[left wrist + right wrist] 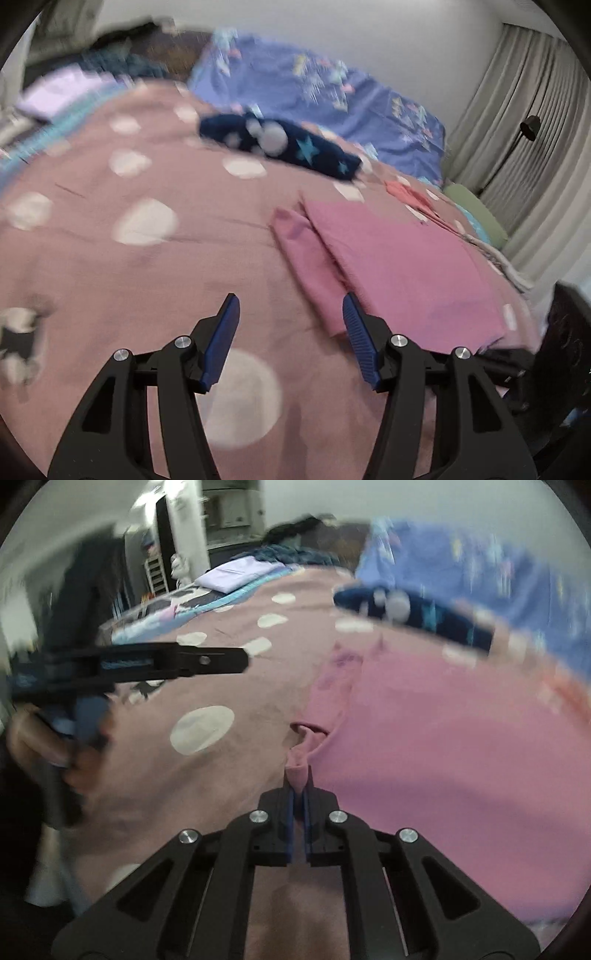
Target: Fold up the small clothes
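Observation:
A pink garment (pixel 399 258) lies flat on the dusty-pink spotted bedspread (pixel 147 280), with one sleeve (pixel 310 266) stretched along its left side. My left gripper (pixel 291 306) hovers open over the bedspread just left of that sleeve's end, and nothing is between its blue pads (pixel 221 339). In the right wrist view my right gripper (pixel 299 775) is shut on a pinched fold of the pink garment (pixel 443 760) at its near left edge. The left gripper (pixel 184 661) shows side-on at the left of that view, held by a hand (pixel 40 746).
A dark blue star-print garment (pixel 288 144) lies farther back on the bed, with a blue patterned duvet (pixel 332 92) behind it. An orange cloth (pixel 410 195) and a green pillow (pixel 476 214) sit at the right. Folded lilac fabric (pixel 236 574) lies far left. Grey curtains (pixel 532 122) hang at the right.

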Demonstrator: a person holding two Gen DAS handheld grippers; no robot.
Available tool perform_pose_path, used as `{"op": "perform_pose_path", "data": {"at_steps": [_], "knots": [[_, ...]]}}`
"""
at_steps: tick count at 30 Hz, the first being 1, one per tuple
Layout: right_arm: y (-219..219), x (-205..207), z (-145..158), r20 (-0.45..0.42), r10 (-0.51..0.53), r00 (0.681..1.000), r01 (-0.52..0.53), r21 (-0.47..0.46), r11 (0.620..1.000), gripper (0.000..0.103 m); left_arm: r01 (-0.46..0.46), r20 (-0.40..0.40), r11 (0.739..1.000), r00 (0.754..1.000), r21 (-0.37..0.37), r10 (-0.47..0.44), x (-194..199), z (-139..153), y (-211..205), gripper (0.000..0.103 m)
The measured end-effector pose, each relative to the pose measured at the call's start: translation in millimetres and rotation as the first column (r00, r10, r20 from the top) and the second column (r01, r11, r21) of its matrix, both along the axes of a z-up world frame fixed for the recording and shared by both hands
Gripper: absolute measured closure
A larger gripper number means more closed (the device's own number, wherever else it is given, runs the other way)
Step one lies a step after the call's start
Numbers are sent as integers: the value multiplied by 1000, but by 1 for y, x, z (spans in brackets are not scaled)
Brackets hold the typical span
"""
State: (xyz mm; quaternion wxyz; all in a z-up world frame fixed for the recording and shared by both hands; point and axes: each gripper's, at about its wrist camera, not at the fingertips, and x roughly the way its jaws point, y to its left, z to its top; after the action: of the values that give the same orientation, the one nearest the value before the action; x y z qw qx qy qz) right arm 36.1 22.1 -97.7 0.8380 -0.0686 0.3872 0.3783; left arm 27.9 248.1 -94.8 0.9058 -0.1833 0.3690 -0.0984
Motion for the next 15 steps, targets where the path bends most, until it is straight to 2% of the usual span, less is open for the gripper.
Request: {"op": "perform_pose_path", "data": {"at_steps": [3, 5, 8, 9, 10, 11, 12, 14, 15], "knots": [[-1, 0, -5, -19, -3, 1000, 4, 18, 1000, 99, 53, -88, 990, 994, -129, -65, 36, -24, -4, 45], [-1, -3, -5, -13, -4, 1000, 5, 26, 1000, 99, 55, -133, 980, 988, -191, -81, 54, -39, -6, 45], [-3, -3, -5, -33, -9, 999, 11, 56, 998, 99, 59, -104, 964, 991, -261, -89, 74, -45, -8, 45], [-4, -3, -5, -45, -12, 999, 15, 70, 997, 99, 64, -101, 958, 990, -281, -95, 81, -45, -9, 58], [-5, -3, -6, -55, -14, 998, 18, 78, 997, 99, 62, -103, 951, 990, -302, -97, 88, -46, -11, 94], [-5, -2, -6, -66, -15, 998, 21, 85, 996, 99, 52, -112, 951, 990, -304, -90, 93, -45, -11, 100], [-6, -3, -6, -72, -17, 997, 23, 90, 996, 99, 29, -102, 951, 993, -307, -64, 96, -42, -8, 101], [-4, -3, -7, -71, -10, 997, 15, 76, 997, 99, -11, -38, 946, 999, -323, -2, 94, -28, 4, 103], [-2, -3, -11, -75, -4, 997, 8, 49, 999, 99, -52, -22, 954, 999, -294, 47, 92, -23, 11, 103]]}}
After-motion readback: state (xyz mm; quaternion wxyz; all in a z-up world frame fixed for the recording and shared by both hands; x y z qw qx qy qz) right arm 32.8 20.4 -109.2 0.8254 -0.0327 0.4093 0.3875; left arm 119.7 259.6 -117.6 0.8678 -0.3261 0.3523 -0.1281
